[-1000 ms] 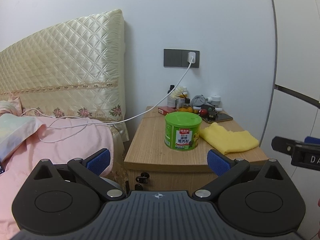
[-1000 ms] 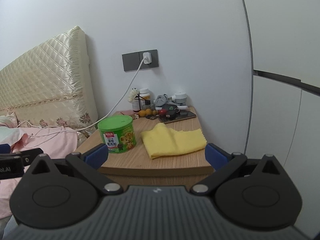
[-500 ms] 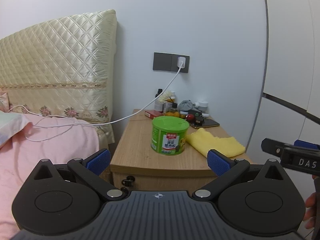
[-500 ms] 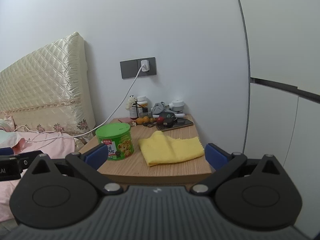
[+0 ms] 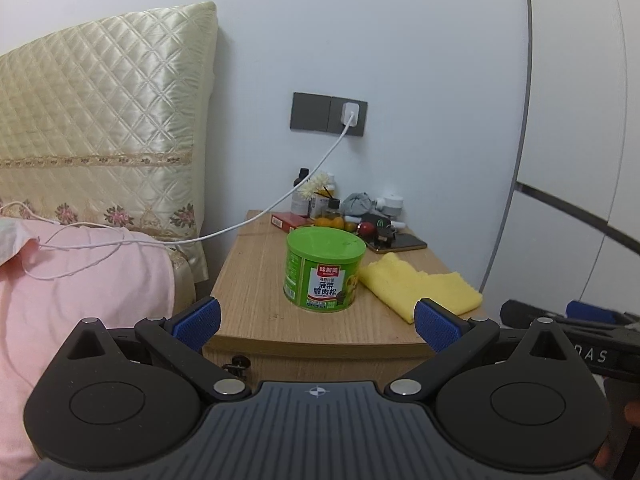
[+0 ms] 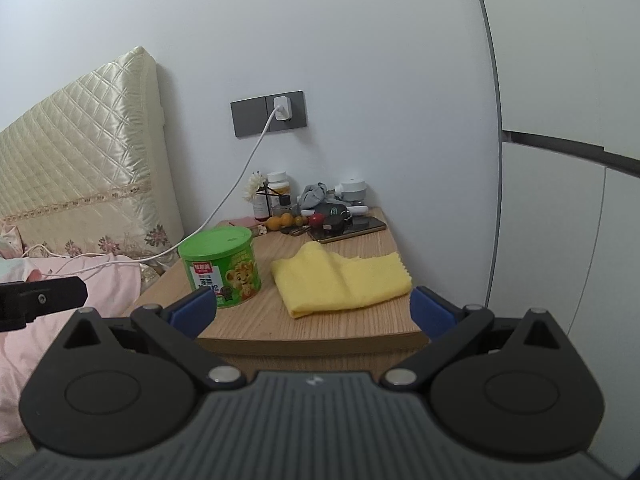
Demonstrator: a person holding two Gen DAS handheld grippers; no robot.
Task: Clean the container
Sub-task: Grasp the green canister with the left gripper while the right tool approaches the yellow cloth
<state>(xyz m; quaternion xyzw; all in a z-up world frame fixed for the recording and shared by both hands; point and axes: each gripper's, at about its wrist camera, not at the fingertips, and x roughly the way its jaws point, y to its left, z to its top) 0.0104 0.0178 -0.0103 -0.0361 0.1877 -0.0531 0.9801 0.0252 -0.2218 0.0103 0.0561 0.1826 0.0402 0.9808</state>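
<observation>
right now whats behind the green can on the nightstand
Behind the green can sit oranges, small bottles and a red box. Anything directly behind its body is hidden.

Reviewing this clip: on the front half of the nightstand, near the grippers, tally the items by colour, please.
Green: 1, the lidded green can
Yellow: 1, the folded yellow cloth
Total: 2
The clutter along the back edge of the nightstand is too small to count reliably.
</observation>
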